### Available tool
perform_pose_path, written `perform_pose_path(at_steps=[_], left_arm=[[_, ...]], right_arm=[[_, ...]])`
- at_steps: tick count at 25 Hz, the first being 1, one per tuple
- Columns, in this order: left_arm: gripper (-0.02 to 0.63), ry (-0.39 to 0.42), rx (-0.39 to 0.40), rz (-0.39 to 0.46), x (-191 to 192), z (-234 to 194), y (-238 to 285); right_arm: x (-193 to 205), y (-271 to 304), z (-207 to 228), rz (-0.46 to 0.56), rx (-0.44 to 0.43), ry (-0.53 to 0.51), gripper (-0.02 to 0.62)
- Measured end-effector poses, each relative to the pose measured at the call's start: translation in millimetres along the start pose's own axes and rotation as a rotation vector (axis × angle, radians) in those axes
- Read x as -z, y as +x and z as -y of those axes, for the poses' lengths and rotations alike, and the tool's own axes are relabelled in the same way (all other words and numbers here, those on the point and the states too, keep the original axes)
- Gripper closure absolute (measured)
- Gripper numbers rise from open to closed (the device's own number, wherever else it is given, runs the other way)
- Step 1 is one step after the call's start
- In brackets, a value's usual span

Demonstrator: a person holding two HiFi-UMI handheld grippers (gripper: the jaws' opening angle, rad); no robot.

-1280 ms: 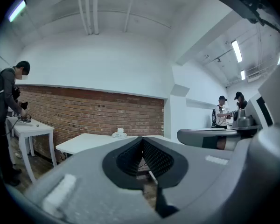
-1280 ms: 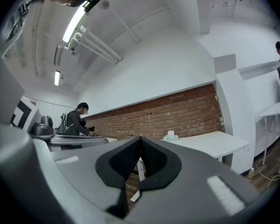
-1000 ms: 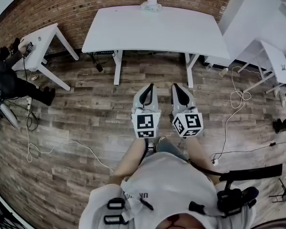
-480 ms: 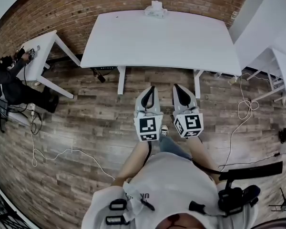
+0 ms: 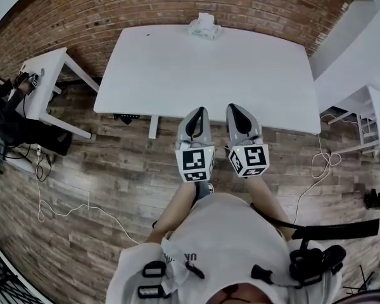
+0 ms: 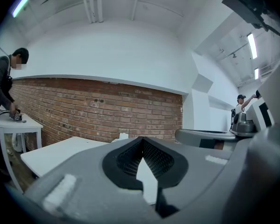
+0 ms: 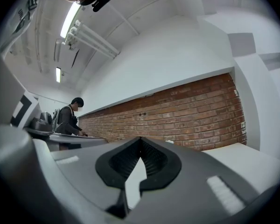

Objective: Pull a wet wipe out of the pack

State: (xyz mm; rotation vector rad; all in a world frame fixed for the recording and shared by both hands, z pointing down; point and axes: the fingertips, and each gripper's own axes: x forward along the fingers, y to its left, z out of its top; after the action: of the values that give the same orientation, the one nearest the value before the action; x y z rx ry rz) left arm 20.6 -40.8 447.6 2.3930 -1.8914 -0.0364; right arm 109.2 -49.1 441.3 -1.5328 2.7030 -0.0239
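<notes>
The wet wipe pack (image 5: 204,27) is white with a wipe sticking up from its top. It lies at the far edge of the white table (image 5: 177,68), against the brick wall. Both grippers point level toward the table, side by side over its near edge and far short of the pack. My left gripper (image 5: 198,114) is shut with nothing between its jaws, and my right gripper (image 5: 235,110) is shut and empty too. In the left gripper view the pack (image 6: 123,136) shows small, just left of the closed jaw tips (image 6: 142,139).
A small white side table (image 5: 47,68) stands at the left, with a person (image 5: 6,109) beside it. White furniture (image 5: 361,62) fills the right side. Cables (image 5: 63,211) trail over the wooden floor. The brick wall (image 5: 114,5) runs behind the table.
The table has come closer in the head view. Both grippers moved forward together from over the floor to over its near edge. Their jaws stayed shut.
</notes>
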Motion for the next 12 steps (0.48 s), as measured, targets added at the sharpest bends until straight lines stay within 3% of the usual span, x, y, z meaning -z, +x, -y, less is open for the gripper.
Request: perform_pose_path(at_steps=[12], left_arm=[[0.603, 0.023, 0.111, -0.016, 0, -61, 173]], right_arm=[[15, 161, 72, -0.009, 0.095, 0.008, 0.589]])
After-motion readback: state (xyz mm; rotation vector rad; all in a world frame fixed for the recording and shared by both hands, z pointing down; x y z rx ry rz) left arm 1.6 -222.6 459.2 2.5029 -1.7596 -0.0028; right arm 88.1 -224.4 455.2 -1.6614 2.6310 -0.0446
